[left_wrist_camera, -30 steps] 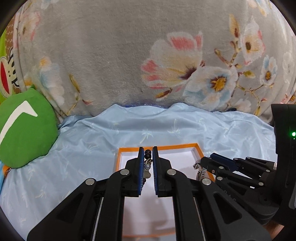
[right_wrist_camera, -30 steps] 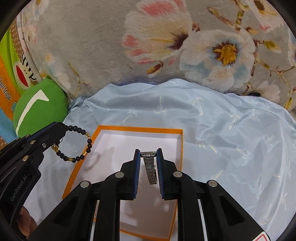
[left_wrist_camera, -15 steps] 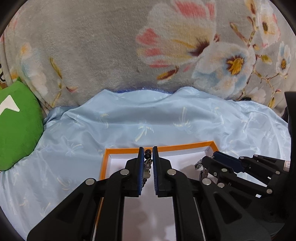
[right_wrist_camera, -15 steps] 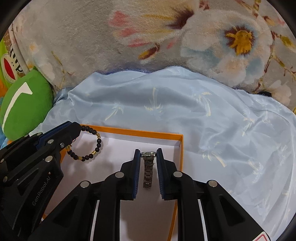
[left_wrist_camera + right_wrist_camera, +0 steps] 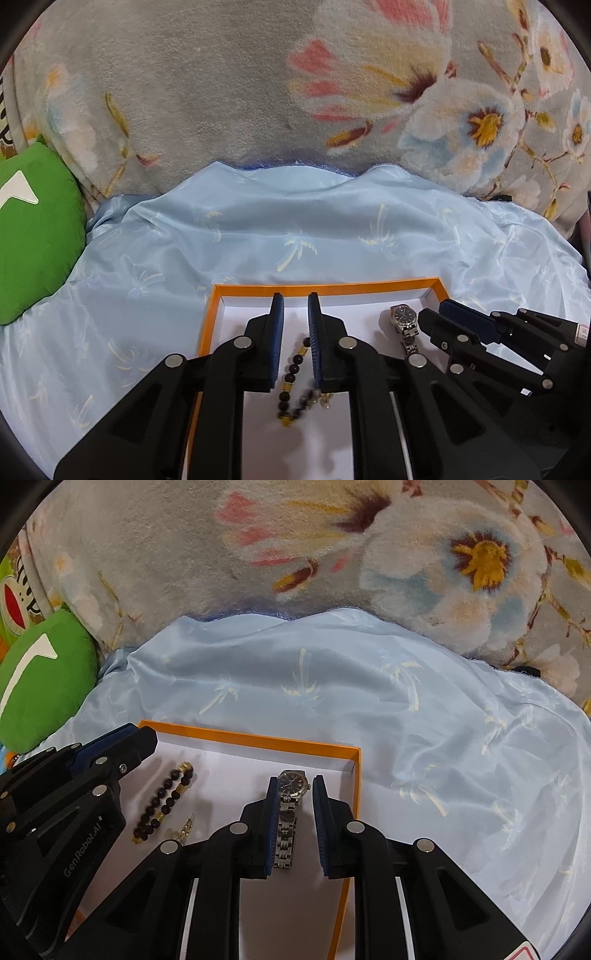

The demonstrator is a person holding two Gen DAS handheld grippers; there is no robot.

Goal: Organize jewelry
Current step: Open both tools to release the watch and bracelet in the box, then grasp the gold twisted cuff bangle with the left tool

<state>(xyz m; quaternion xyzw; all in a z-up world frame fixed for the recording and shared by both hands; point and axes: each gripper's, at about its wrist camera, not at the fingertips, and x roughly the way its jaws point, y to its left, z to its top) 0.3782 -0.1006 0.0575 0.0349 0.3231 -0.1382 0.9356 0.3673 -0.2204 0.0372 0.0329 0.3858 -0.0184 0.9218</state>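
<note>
Resting on blue sheet [image 5: 332, 229], orange box [image 5: 325, 285]; left gripper [image 5: 295, 306] just opening around bracelet [image 5: 291, 369], right gripper [image 5: 295, 780] seemingly spread around watch [image 5: 286, 827].

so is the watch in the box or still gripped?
In the box: watch lies flat on the orange box floor, right gripper pads clear.

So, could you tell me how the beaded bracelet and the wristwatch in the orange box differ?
The bracelet is dark round beads with gold spacers; the watch is silver metal links with a dark dial. The bracelet lies flattened into a narrow loop, while the watch lies stretched out straight, dial up. The bracelet sits toward the left of the box, the watch near its right wall. Both rest on the box's white floor.
</note>
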